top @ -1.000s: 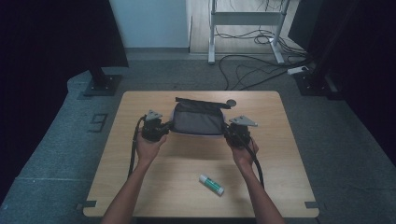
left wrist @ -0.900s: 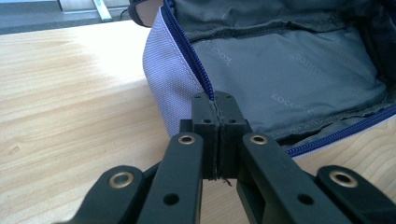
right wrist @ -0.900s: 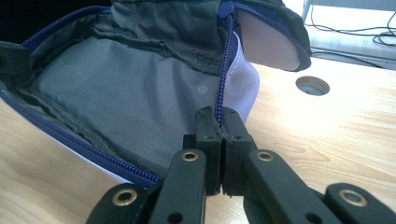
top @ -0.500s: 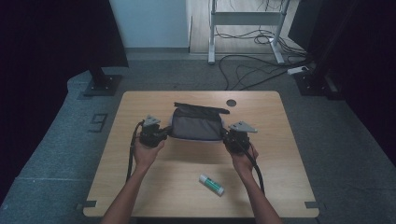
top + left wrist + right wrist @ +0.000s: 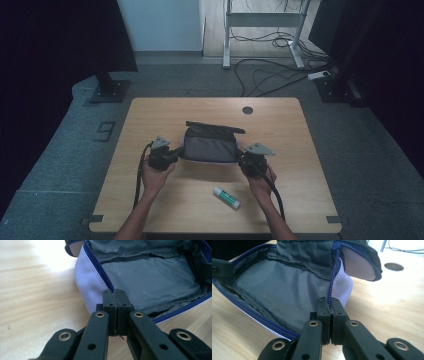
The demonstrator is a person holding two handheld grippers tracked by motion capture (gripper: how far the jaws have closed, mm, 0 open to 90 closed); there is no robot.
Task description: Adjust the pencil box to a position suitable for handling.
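Pouch [image 5: 209, 146] unzipped (grey lining showing); left gripper [image 5: 115, 293], right gripper [image 5: 327, 302] each pinching zipper edge.

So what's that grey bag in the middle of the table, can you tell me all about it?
The pouch is a soft fabric bag, grey outside with a pale, woven-looking side panel and a blue zipper along its rim. It lies unzipped on the wooden table, mouth open toward the person, showing a grey lining printed with small lettering; the flap stands up at the back. The left gripper and right gripper each pinch the zipper edge at opposite ends. Nothing is visible inside.
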